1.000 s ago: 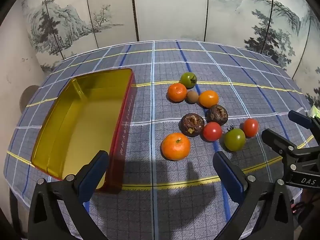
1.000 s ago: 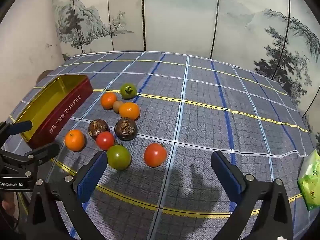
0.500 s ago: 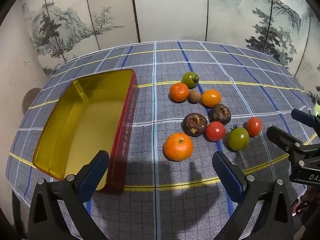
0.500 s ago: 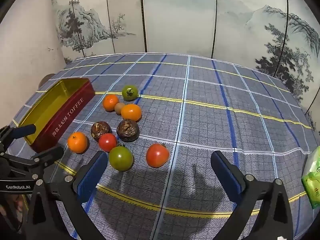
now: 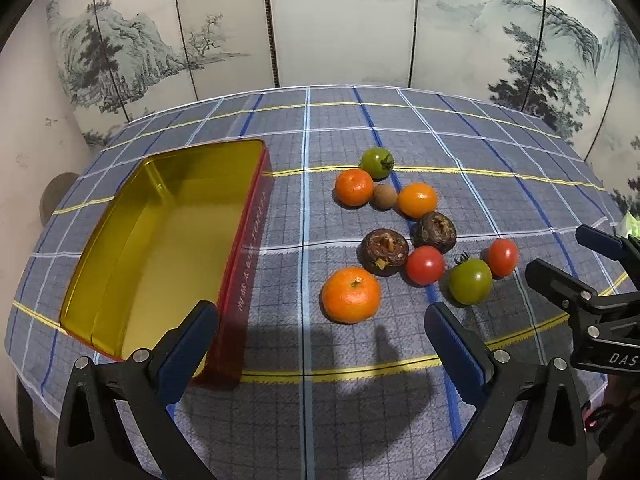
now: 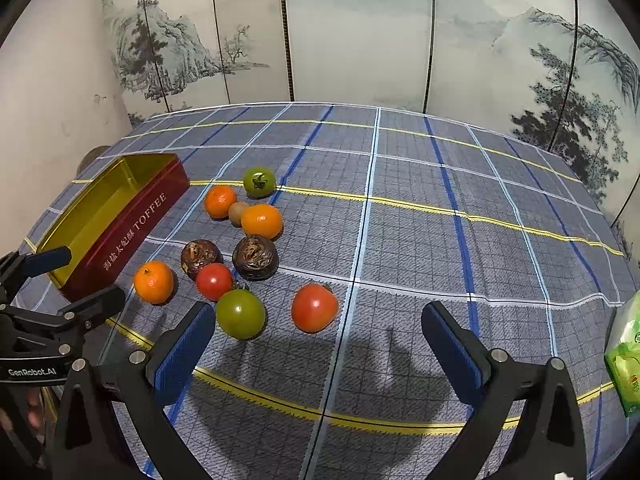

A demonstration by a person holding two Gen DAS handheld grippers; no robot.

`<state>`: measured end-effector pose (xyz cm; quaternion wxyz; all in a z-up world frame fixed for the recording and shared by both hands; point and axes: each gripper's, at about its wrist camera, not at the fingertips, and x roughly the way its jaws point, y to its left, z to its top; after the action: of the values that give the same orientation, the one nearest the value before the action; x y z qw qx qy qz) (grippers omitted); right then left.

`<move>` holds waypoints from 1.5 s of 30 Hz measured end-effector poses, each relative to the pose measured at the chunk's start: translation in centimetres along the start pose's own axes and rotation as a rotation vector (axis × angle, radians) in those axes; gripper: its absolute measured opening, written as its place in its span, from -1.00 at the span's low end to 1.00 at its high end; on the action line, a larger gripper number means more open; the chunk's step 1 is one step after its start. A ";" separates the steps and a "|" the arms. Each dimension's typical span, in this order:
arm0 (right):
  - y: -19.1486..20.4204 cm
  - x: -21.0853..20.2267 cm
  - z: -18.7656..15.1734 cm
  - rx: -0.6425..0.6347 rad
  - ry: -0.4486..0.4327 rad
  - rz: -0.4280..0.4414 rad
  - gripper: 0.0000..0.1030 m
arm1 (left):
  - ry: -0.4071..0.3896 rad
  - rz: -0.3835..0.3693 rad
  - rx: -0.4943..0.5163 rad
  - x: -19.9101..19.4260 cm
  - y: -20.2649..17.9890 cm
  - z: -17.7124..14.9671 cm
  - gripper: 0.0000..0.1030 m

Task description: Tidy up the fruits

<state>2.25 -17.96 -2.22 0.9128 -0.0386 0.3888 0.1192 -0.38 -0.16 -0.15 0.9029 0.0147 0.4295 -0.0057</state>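
The right gripper (image 6: 318, 344) hangs above the blue plaid tablecloth (image 6: 420, 240) with its blue-padded jaws spread wide, gripping nothing. Just ahead lie a round red tomato (image 6: 314, 307) and a larger green tomato (image 6: 240, 313) (the green one sits beside the left pad). Farther left stands an open red-and-gold toffee tin (image 6: 132, 220), the left gripper (image 6: 70, 280) near its closest corner.

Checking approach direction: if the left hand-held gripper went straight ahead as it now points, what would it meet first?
Most likely the nearest orange mandarin, which lies almost centred ahead of the open left hand-held gripper, with bare tablecloth before it. Depth is uncertain.
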 end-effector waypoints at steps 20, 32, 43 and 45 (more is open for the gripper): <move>0.1 0.3 -0.3 -0.005 0.013 -0.001 0.94 | 0.034 0.017 -0.004 0.6 -0.1 -0.4 0.98; 0.3 0.5 -0.4 -0.009 0.027 0.008 0.82 | 0.033 0.004 -0.002 0.7 -0.1 -0.4 0.97; -0.6 1.0 -0.8 0.008 0.053 0.012 0.48 | 0.043 -0.019 -0.002 0.4 -0.2 -0.6 0.85; -0.7 1.4 -0.9 0.006 0.064 0.009 0.41 | 0.047 -0.022 -0.003 0.4 -0.1 -0.7 0.85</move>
<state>2.72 -18.55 -3.82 0.8994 -0.0379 0.4184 0.1206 -0.63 -0.26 -0.88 0.8926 0.0088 0.4505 -0.0147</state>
